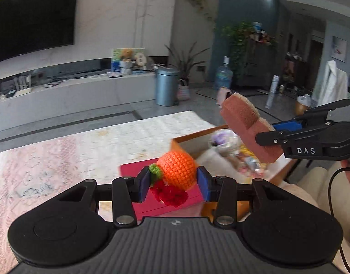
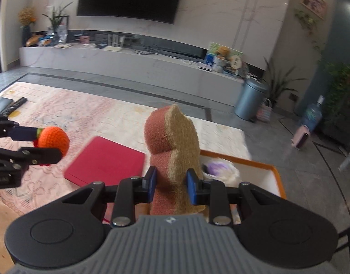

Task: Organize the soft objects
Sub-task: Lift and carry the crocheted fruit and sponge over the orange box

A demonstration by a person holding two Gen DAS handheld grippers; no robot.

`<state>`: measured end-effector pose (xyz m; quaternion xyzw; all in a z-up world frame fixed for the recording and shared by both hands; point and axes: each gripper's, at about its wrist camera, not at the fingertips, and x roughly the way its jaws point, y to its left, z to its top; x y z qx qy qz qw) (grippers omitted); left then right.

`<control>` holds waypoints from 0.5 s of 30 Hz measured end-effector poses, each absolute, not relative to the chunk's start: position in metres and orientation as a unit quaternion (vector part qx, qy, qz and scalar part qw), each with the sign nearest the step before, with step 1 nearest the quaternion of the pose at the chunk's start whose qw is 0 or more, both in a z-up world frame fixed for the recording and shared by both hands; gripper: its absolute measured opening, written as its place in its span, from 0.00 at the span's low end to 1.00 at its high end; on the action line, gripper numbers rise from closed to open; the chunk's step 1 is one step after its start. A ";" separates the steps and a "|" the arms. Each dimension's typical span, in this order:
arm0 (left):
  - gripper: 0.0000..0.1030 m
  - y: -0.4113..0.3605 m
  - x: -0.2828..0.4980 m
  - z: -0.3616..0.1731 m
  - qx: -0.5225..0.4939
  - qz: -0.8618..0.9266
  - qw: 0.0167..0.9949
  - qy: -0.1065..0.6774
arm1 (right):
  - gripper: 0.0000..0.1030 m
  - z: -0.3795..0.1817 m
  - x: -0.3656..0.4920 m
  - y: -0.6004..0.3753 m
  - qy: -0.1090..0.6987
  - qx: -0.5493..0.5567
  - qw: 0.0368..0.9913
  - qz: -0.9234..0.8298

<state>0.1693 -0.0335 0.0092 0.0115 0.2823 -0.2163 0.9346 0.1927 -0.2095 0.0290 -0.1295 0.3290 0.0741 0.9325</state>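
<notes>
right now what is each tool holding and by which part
Left tool grips the crochet orange across its sides, one pad at the green leaf end. Right tool grips the sponge by its lower end, across foam and scrub faces.

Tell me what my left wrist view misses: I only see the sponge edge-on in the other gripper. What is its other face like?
Observer: The right wrist view shows the sponge has a tan fibrous scrub face beside the reddish foam; the right gripper is clamped on its narrow waist.
Operator: Anything on the table's far left end? My view blurs there.
Observer: A black remote control lies near that corner of the tablecloth.
Operator: And my own gripper from outside?
Observer: The left gripper holds the orange crocheted ball in the air, left of the red folder, with no contact to the table.
</notes>
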 end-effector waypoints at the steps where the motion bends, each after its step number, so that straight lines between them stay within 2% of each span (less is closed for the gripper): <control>1: 0.48 -0.040 0.172 0.010 0.015 -0.224 0.932 0.284 | 0.26 0.029 0.192 -0.221 0.332 -0.124 0.933 0.066; 15: 0.48 -0.154 0.227 -0.002 0.072 -0.293 0.900 0.316 | 0.27 0.011 0.221 -0.345 0.382 -0.058 0.922 -0.008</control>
